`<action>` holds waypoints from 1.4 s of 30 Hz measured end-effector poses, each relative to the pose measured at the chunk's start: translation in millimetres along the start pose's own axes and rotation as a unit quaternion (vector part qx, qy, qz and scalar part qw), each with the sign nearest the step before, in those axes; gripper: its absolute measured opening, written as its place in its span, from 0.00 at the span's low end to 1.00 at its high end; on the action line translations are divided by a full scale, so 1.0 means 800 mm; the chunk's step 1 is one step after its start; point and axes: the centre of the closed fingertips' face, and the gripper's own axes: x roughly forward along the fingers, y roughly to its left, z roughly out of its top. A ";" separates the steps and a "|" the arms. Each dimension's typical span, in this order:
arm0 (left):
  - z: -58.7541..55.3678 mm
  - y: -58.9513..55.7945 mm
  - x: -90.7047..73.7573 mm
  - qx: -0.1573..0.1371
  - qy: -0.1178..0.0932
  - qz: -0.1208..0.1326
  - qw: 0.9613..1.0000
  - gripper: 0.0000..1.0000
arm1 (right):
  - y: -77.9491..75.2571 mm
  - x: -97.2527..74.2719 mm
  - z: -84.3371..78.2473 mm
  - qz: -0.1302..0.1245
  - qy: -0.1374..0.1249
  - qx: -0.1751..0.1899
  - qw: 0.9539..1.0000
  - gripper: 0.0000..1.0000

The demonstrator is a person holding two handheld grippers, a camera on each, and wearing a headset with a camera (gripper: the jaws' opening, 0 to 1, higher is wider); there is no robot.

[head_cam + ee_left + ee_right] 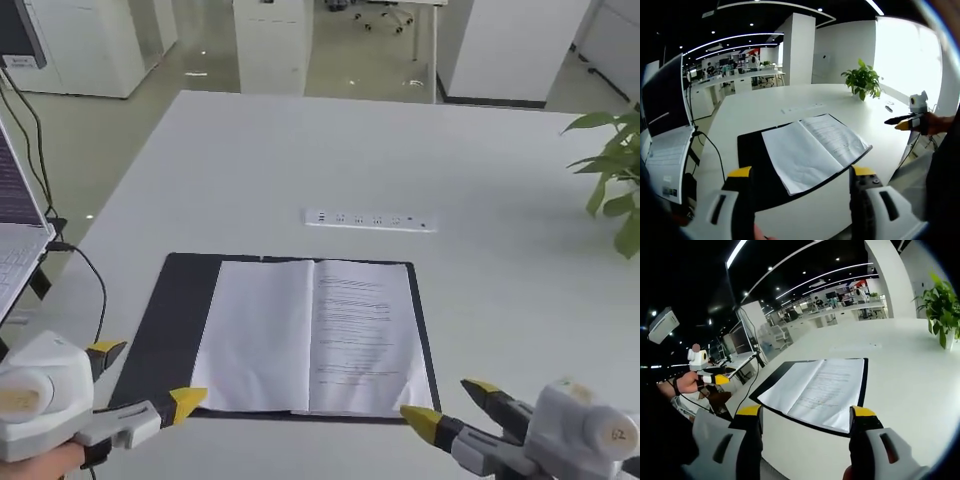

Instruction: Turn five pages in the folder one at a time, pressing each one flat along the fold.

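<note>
An open-plan office.
A long white table (300,150) carried a built-in power strip (370,220), a laptop (15,255) and a potted plant (862,80); beyond lay rows of desks (737,82), a swivel chair (385,12) and strip ceiling lights (736,254).

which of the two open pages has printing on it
The right-hand page in the head view: it carries lines of printed text, while the left-hand page is blank white.
</note>
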 end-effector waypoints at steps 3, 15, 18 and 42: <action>-0.002 -0.005 0.004 0.001 0.003 -0.003 1.000 0.77 | -0.002 -0.004 -0.003 -0.004 -0.003 0.009 1.000 0.71; 0.010 -0.040 0.027 0.014 0.010 -0.032 0.999 0.78 | -0.009 -0.022 -0.013 -0.017 -0.006 0.022 1.000 0.72; 0.011 -0.049 0.035 0.023 0.018 -0.043 0.999 0.78 | -0.008 -0.026 -0.017 -0.019 -0.006 0.026 0.999 0.72; 0.053 -0.126 0.117 0.075 0.029 -0.119 0.990 0.74 | -0.004 -0.036 0.002 -0.018 -0.036 0.036 0.999 0.71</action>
